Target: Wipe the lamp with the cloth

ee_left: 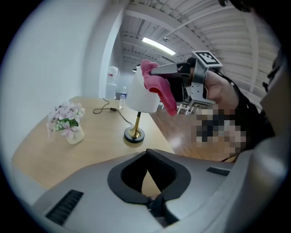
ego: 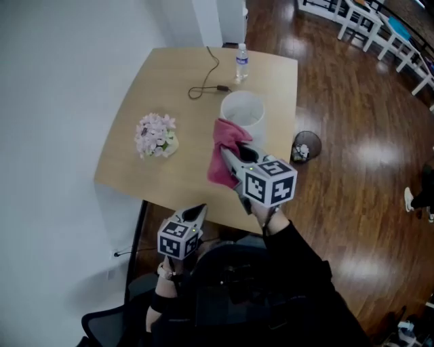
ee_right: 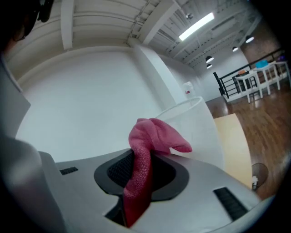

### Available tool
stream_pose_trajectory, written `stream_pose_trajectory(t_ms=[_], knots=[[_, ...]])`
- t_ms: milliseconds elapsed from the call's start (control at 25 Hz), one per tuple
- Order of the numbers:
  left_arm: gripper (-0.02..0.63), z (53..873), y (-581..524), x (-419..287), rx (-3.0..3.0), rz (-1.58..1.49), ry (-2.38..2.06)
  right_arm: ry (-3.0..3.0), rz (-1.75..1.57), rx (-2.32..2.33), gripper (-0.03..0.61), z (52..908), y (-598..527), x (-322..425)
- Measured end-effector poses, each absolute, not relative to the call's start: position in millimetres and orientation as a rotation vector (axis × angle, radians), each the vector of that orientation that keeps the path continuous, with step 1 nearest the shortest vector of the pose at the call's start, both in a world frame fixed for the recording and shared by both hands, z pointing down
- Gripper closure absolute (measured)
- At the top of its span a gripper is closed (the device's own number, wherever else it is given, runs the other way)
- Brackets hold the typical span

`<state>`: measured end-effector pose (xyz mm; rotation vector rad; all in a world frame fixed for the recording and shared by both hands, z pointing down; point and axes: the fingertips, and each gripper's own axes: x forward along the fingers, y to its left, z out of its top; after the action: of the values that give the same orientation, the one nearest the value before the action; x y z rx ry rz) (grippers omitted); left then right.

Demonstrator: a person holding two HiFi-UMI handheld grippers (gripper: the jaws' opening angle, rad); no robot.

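Light wooden table [ego: 183, 169] beside white wall [ego: 54, 81]; dark wood floor [ego: 352, 135]; white chairs [ego: 359, 20]; ceiling strip light [ee_left: 158, 45].

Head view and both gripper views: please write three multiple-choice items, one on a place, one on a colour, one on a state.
1. Where do the flowers stand?
A. on the floor
B. on the table, left of the lamp in the head view
C. on a chair

2. What colour is the cloth?
A. pink
B. blue
C. white

3. The right tongs are:
A. open and empty
B. shut on a pen
C. shut on the cloth

Answers:
1 B: the head view shows them on the tabletop beside the lamp.
2 A: it is pink in every view.
3 C: the right gripper view shows the cloth pinched between the jaws.
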<state>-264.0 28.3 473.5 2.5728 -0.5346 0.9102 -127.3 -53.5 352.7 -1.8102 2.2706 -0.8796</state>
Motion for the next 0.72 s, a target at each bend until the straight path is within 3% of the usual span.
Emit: stream_pose_trajectory(t_ms=[320,720], knots=[[0.621,494,-7,-268,2.528,1.006,-0.491,2.151,-1.035,-1.722,0.480,396,-69,-131],[0.621,494,-86,-270,2.657,1.019,-0.082,1.849,-1.205,-2.012,0.480,474,-81,-148]])
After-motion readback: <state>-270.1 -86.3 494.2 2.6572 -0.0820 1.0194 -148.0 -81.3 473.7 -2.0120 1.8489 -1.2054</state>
